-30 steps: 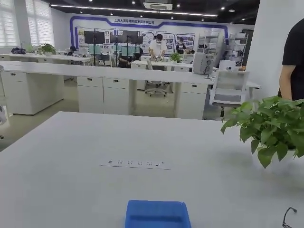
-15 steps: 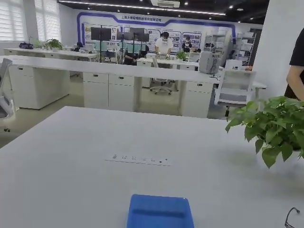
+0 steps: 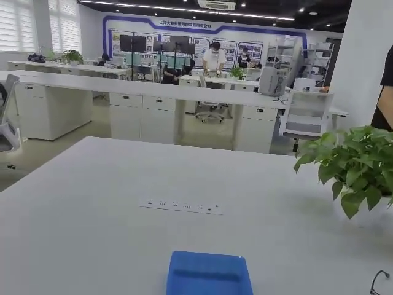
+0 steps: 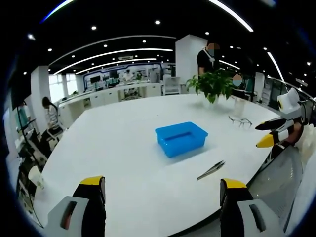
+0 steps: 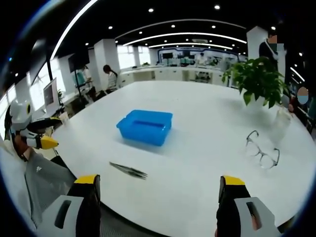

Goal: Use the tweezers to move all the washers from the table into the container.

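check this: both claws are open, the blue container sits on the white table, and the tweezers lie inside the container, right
Not quite: the tweezers lie on the white table, apart from the blue container and nearer the table's edge, not inside it; the left gripper view shows this. The left claw and right claw are open, and the container sits on the table.

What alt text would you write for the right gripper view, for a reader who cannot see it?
The right gripper, jaws open and empty, faces a white table where tweezers lie loose, nearer the camera than a blue container. Glasses and a potted plant sit to the right.
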